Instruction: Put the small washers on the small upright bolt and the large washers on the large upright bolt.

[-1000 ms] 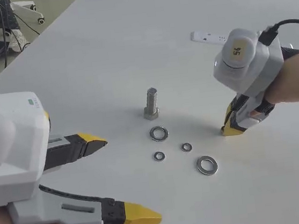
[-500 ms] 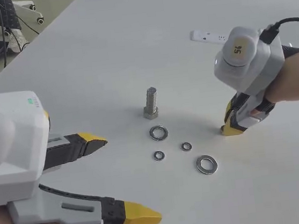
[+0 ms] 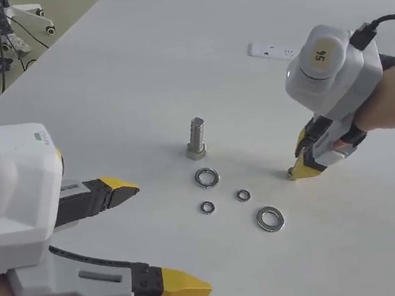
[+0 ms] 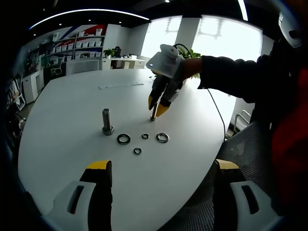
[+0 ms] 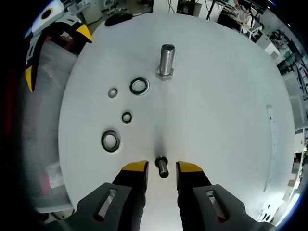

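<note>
My right claw stands point-down on the white table top, and its two yellow-tipped jaws are only a little apart. Between them stands the small grey steel bolt, upright on its head. In the right gripper view I see a thin gap on each side of it, so the jaws are around the bolt and do not press it. My left claw is spread wide and has hold of nothing. It hangs at the table edge on my side, with its tips pointing toward the parts.

The large grey steel hex-head bolt stands upright and alone, well apart from both claws. Just beside it, on my side, lies a large steel ring washer, flat on the table. The other large steel washer lies closer to me, near my right claw but not touching it. Between these two lie a small steel washer on the left and another small steel washer on the right, apart from each other. No washer is on a bolt yet.

A wide stretch of bare table lies between my left claw and the washers, and also beyond the large bolt. Far behind my right claw lies a flat white strip. In the right gripper view the curved table edge runs past the washers, on the side of my left claw.
</note>
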The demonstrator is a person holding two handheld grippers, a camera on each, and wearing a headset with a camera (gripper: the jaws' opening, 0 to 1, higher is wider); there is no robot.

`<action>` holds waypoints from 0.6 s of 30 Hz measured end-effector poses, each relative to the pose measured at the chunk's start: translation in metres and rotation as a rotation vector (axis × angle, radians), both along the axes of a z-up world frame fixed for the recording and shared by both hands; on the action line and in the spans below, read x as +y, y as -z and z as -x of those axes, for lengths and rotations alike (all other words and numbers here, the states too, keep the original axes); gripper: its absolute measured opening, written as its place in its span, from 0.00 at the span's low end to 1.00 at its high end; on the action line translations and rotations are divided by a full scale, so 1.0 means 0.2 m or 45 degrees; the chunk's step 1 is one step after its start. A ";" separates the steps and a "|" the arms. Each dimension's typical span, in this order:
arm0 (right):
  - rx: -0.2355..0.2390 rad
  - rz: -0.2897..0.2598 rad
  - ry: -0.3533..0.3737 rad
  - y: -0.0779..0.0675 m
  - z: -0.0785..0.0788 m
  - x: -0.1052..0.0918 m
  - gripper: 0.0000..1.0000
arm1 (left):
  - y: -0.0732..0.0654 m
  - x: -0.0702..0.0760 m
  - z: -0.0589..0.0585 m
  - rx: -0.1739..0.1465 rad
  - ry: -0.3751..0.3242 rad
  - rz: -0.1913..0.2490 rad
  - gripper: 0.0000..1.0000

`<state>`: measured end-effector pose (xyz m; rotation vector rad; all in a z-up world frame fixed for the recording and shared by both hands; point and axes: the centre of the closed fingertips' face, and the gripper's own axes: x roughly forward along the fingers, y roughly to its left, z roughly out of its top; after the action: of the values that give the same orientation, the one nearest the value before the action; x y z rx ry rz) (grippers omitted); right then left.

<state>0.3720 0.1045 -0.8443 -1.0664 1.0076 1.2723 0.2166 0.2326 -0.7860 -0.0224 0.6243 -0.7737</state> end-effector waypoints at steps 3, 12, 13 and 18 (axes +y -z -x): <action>-0.008 -0.005 -0.006 -0.02 0.00 0.01 0.25 | 0.00 0.00 0.00 -0.001 0.002 0.001 0.87; -0.035 -0.033 -0.025 -0.09 0.02 0.03 0.25 | 0.00 -0.01 0.00 -0.001 0.009 0.000 0.86; -0.036 -0.034 -0.026 -0.09 0.02 0.04 0.25 | 0.00 -0.01 0.00 -0.002 0.010 0.000 0.86; -0.048 -0.042 -0.032 -0.11 0.03 0.04 0.26 | 0.00 -0.01 0.00 -0.006 0.012 0.000 0.86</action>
<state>0.3668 0.1135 -0.8213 -1.0766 0.9442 1.2809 0.2168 0.2305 -0.7852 -0.0180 0.6203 -0.7825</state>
